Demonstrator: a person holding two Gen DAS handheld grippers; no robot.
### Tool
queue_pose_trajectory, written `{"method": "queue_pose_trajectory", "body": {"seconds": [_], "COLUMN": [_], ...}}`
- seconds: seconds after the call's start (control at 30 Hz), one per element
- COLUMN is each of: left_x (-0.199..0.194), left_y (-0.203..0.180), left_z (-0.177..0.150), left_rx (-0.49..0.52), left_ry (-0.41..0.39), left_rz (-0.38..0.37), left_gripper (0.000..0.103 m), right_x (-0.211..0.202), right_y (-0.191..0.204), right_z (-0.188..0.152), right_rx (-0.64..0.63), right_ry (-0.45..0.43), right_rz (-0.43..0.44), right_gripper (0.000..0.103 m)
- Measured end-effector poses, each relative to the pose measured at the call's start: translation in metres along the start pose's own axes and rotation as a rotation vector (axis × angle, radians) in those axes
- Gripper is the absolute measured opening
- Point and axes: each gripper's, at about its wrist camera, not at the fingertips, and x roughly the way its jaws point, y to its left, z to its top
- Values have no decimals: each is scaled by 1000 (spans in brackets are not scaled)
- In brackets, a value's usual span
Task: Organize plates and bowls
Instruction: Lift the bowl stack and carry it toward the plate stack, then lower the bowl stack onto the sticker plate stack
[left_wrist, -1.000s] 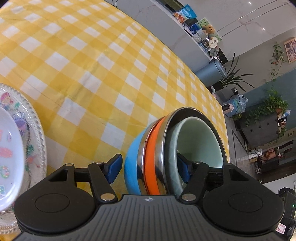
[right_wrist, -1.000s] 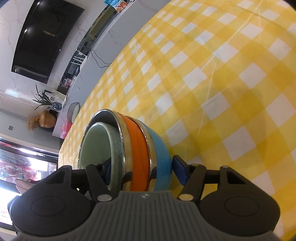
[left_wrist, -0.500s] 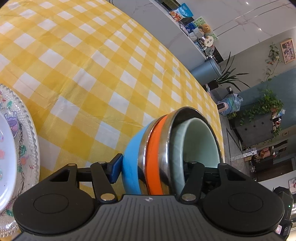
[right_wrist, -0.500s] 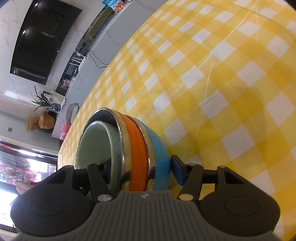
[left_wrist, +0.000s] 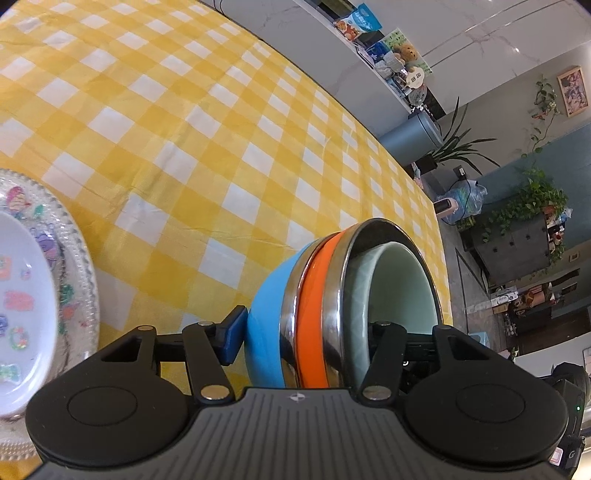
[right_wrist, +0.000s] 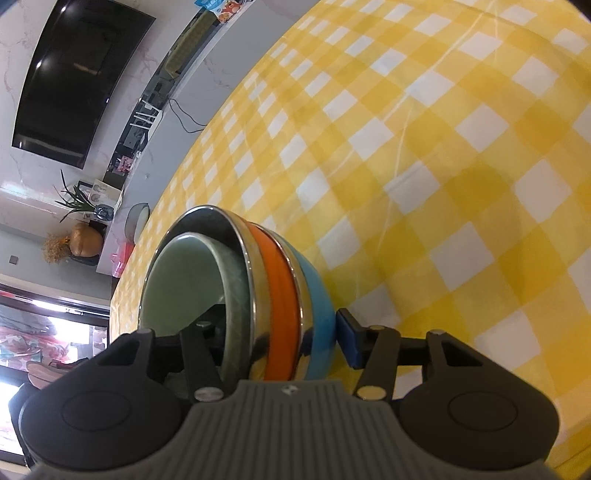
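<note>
A stack of nested bowls stands on the yellow checked tablecloth (left_wrist: 184, 129): a blue bowl (left_wrist: 266, 321) outermost, an orange steel-rimmed bowl (left_wrist: 312, 314) inside it, and a pale green bowl (left_wrist: 402, 295) innermost. My left gripper (left_wrist: 303, 336) straddles the stack's near wall, its blue pad (left_wrist: 232, 339) against the blue bowl and its other finger inside the green bowl. From the opposite side my right gripper (right_wrist: 279, 332) spans the same stack (right_wrist: 280, 295). Its jaws are closing, with the outer pad (right_wrist: 349, 341) at the blue wall and the other finger inside the green bowl (right_wrist: 184, 280).
A white plate (left_wrist: 22, 314) with cartoon prints lies on a clear beaded glass plate (left_wrist: 79, 258) at the left edge of the left wrist view. The tablecloth stretches away beyond the bowls. Past the table's far edge are a counter, plants and a wall television (right_wrist: 74, 85).
Both grippers have narrowed around the bowl stack, and their outer blue pads have come in against the blue bowl. The left wrist view has shifted a little over the table.
</note>
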Motion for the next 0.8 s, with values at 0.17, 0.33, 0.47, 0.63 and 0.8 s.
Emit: {"method": "queue_pose_trajectory", "body": {"seconds": [0.17,0.33,0.47,0.63,0.8], "left_x": [-19,-41,-61,-87,-108], "left_y": [-2,1,7,17,31], "left_z": [1,2,2,4,8], "left_rx": [12,5,7,-7,-36], "left_ry": [-17,-39,-58,-93,-120], "left_rz": [14,28,37,37,43], "left_gripper": [63,62,62,61,60], "right_x": [-6,-10,-11,-13,-8], "right_y": [8,19,31,53,76], "right_z": [-5,-16,-26,-41,-55], "right_rx": [-9,-18,-35,-68,-102], "right_ry": [12,35,63,82,102], "right_rz": [31,63,81,97,100], "right_gripper": [52,52,52,52,51]}}
